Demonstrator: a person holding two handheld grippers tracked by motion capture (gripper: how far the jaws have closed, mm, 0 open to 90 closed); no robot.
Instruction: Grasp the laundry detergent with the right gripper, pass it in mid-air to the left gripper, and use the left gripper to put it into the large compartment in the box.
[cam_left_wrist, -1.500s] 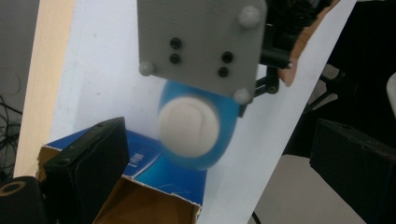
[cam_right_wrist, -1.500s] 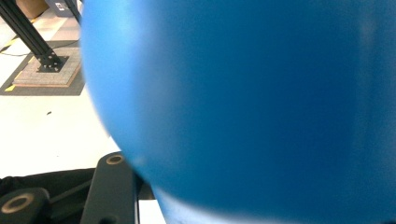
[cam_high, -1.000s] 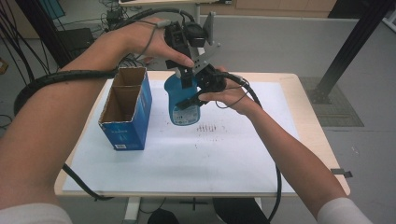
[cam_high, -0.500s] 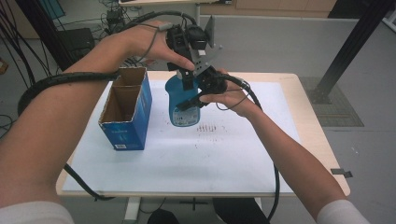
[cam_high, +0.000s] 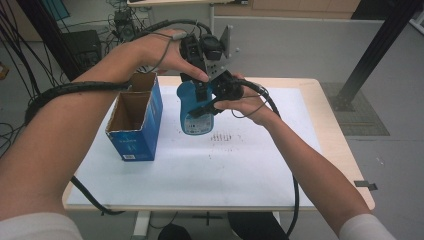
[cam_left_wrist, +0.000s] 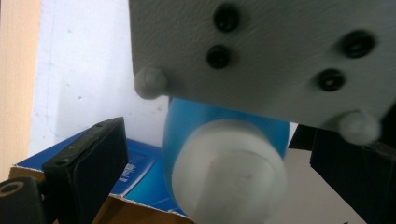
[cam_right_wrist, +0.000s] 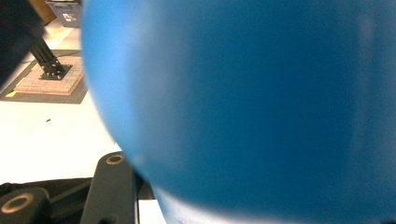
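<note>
A blue bottle (cam_high: 197, 114) with a white cap (cam_left_wrist: 229, 172) is held upright above the white mat. In the high view my right gripper (cam_high: 209, 102) comes in from the right and is shut on the bottle's upper body. Up close the blue wall (cam_right_wrist: 243, 107) blocks most of the right gripper view, with one black finger (cam_right_wrist: 112, 186) at the bottom left. My left gripper (cam_high: 199, 82) points down over the bottle's top. Its two jaws stand open either side of the cap with gaps showing (cam_left_wrist: 219, 172). The right gripper's grey plate (cam_left_wrist: 261, 51) crosses above.
An open blue cardboard box (cam_high: 134, 120) stands on the white mat (cam_high: 240, 165) just left of the bottle, and its rim (cam_left_wrist: 140, 172) lies under the left gripper. Cables trail from both grippers. A black post stands off the table's far right.
My left gripper has sunk slightly toward the bottle's cap. The right gripper and the bottle have barely moved.
</note>
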